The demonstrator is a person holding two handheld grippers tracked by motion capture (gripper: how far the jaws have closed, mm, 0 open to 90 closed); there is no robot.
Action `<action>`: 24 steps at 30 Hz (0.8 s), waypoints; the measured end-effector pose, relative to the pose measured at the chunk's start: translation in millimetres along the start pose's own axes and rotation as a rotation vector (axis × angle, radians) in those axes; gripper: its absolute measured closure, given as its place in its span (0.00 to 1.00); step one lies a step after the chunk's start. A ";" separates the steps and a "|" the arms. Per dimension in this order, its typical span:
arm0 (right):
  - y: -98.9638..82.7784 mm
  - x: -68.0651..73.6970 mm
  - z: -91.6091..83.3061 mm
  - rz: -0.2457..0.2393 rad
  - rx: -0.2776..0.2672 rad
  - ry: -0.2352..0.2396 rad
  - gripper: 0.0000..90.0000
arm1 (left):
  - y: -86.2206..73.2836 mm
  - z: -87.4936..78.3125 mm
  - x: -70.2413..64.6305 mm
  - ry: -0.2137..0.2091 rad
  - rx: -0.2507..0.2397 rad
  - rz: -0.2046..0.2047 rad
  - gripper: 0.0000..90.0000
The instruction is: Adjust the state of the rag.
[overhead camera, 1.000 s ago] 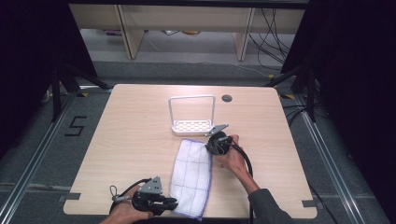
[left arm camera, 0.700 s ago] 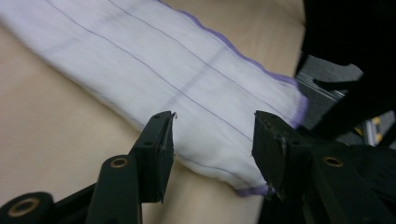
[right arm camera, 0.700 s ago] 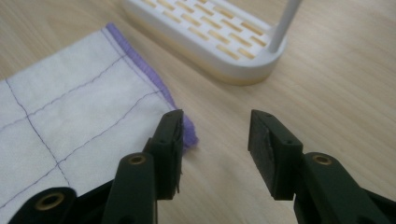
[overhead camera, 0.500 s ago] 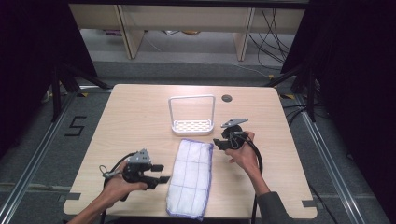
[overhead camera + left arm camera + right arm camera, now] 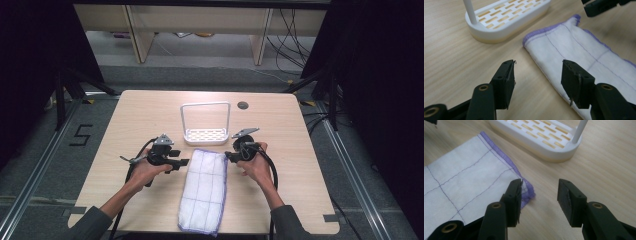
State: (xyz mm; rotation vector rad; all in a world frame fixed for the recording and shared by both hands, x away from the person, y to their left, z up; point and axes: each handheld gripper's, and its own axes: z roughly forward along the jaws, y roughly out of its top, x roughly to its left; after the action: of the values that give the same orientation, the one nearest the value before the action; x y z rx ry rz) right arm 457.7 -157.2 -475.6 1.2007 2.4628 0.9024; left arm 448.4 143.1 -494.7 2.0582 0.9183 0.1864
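Rack (image 5: 205,135) just beyond cloth (image 5: 206,187), w/ grippers either side, nothing blocking

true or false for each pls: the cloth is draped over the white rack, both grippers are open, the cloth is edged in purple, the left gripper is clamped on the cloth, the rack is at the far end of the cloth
1. The cloth is draped over the white rack. False: it lies flat on the table.
2. Both grippers are open. True: the left gripper and right gripper have nothing between their jaws.
3. The cloth is edged in purple. True.
4. The left gripper is clamped on the cloth. False: it hovers open at the cloth's edge.
5. The rack stands at the cloth's far end. True.
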 end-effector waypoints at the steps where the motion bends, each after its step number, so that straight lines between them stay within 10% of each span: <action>1: 0.4 0.7 1.9 0.017 0.000 0.003 0.63 | 2.1 5.7 0.6 0.003 -0.012 -0.015 0.49; 18: 1.6 1.2 22.7 0.019 0.075 0.025 0.67 | 15.9 44.7 0.2 -0.022 0.013 -0.047 0.52; 24: 4.7 4.2 27.1 -0.017 0.073 0.052 0.90 | 14.8 49.6 4.3 -0.023 0.003 -0.017 0.71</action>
State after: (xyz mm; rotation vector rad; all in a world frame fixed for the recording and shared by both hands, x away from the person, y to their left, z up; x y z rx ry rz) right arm 470.8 -140.3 -493.5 1.1917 2.5636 0.8568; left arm 481.0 108.5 -515.4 2.0507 0.9228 0.1521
